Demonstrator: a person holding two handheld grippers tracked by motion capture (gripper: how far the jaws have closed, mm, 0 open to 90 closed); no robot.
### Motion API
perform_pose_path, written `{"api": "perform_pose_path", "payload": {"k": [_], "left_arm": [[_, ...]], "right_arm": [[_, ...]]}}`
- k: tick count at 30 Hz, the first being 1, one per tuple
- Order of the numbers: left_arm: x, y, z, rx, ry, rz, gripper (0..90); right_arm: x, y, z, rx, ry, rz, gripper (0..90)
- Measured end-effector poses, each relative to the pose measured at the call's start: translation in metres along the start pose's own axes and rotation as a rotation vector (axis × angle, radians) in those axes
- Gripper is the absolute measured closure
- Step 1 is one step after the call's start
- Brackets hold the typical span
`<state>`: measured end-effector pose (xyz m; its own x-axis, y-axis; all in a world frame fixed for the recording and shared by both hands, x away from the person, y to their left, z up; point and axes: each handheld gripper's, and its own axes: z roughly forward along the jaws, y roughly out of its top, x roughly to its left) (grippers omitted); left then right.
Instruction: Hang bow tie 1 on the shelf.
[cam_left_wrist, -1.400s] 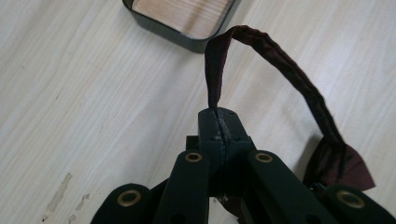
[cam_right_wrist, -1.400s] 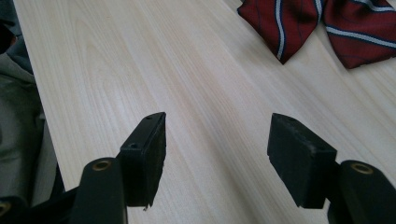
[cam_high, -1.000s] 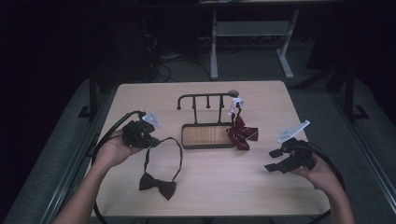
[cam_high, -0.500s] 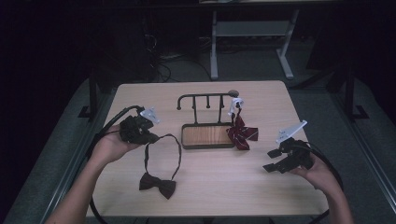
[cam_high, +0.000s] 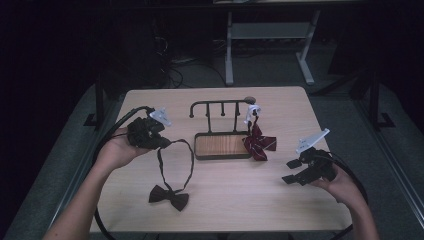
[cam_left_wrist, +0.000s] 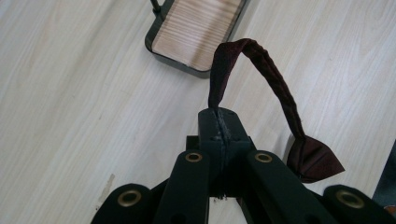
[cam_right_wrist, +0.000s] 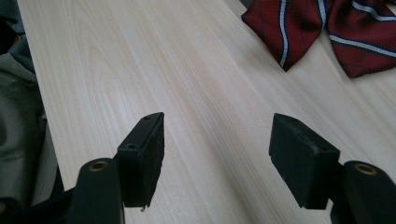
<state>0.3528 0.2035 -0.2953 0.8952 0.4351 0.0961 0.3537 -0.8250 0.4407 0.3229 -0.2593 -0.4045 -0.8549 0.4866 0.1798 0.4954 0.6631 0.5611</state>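
My left gripper (cam_high: 159, 142) (cam_left_wrist: 219, 122) is shut on the neck strap of a dark maroon bow tie (cam_high: 169, 196) (cam_left_wrist: 313, 157). The strap loops up from the jaws and the bow lies on the table below. A rack (cam_high: 222, 106) with a black-rimmed wooden base (cam_high: 222, 145) (cam_left_wrist: 196, 32) stands mid-table. A red striped bow tie (cam_high: 259, 143) (cam_right_wrist: 322, 28) hangs from the rack's right end and rests on the table. My right gripper (cam_high: 291, 171) (cam_right_wrist: 219, 158) sits open at the right, low over bare wood, with nothing between its jaws.
The light wooden table (cam_high: 225, 200) has its front edge near my arms and dark floor all round. A white desk frame (cam_high: 270, 35) stands beyond the far edge. Cables trail from both grippers off the table sides.
My left gripper has risen a little and drawn toward the left with the strap, pulling the loop taller. The right gripper has stayed where it was.
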Motion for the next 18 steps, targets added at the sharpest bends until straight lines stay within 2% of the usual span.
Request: {"api": "perform_pose_path", "payload": {"k": [18], "left_arm": [[0.004, 0.013, -0.01, 0.008, -0.004, 0.016, 90.0]], "right_arm": [[0.0, 0.001, -0.005, -0.007, -0.007, 0.004, 35.3]]}}
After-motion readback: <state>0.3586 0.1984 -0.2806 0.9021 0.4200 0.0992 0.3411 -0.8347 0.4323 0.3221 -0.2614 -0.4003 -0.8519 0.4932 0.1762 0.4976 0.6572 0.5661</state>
